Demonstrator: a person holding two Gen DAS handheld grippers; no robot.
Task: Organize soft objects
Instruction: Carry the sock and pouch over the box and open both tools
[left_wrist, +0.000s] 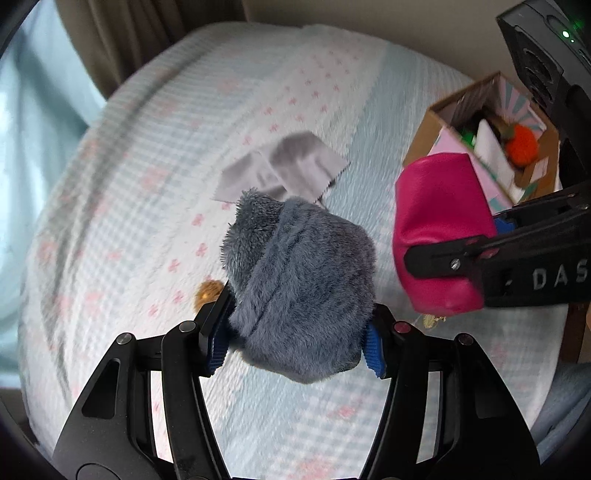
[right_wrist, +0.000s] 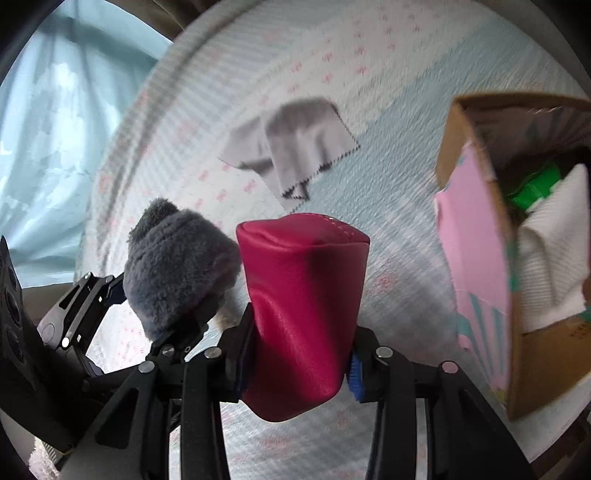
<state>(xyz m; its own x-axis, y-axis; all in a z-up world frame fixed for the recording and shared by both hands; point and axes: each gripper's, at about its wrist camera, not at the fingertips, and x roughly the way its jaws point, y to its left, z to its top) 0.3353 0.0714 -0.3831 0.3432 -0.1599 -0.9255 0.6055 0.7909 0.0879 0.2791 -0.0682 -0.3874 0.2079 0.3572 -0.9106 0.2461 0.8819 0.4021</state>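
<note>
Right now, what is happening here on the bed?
A person is tidying soft things with two handheld grippers. The left gripper is shut on a grey fuzzy pouch, the right gripper on a pink pouch, both held above the bed. A box waits at the right; a grey cloth lies beyond.

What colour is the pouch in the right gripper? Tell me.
Magenta pink. The pouch shows best in the right wrist view.

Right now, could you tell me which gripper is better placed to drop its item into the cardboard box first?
Right: the right gripper, holding the magenta leather pouch, sits beside the open cardboard box; the left gripper holds the grey fluffy pouch farther away.
</note>
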